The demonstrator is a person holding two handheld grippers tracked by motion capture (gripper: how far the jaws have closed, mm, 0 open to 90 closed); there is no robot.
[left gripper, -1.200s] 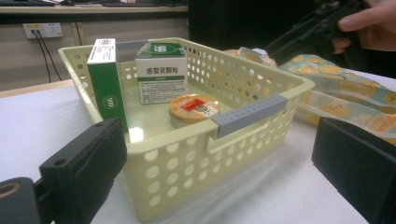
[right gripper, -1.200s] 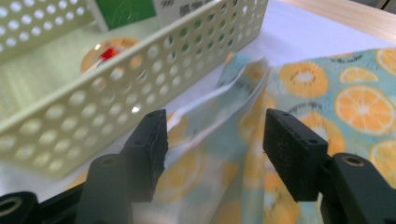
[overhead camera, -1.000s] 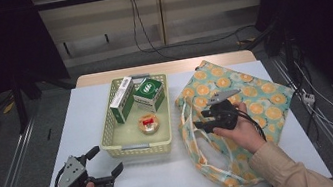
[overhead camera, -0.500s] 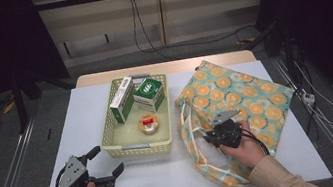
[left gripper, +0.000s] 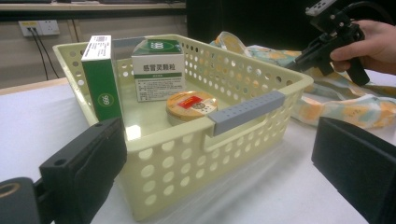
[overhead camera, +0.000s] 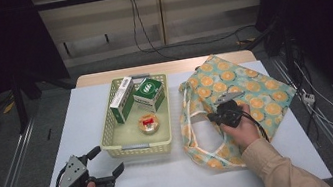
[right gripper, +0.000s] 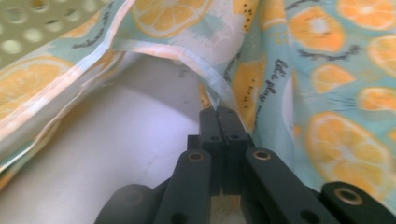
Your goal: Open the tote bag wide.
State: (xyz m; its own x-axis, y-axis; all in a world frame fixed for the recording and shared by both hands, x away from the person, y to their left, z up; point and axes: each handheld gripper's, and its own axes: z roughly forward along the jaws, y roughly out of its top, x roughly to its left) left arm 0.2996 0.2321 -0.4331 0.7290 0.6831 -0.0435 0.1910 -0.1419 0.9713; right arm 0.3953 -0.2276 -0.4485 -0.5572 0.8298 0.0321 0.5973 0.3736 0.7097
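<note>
Your right gripper (right gripper: 219,114) has its jaws pressed together on the hemmed edge of the fabric bag (overhead camera: 236,97), pinching the thin cloth at the bag's mouth; they have just been closing on that hem. The bag is soft, crumpled cotton-like cloth, teal with orange citrus slices and pale trim straps, lying flat on the right half of the white table (overhead camera: 167,174), just beside the basket (overhead camera: 137,146).

The basket is pale yellow-green rigid plastic, rectangular, walls perforated with round holes, grey handle strips on the short ends. Inside it: a tall green-and-white carton (overhead camera: 122,99) leaning on the left wall, a squarer green-and-white box (overhead camera: 149,93) next to it, and a round flat tin (overhead camera: 148,123) with a red label lying near the front.

Your left gripper (overhead camera: 107,161) rests at the table's near left corner, blocky matte black jaws spread wide apart, nothing between them, pointed at the basket.
</note>
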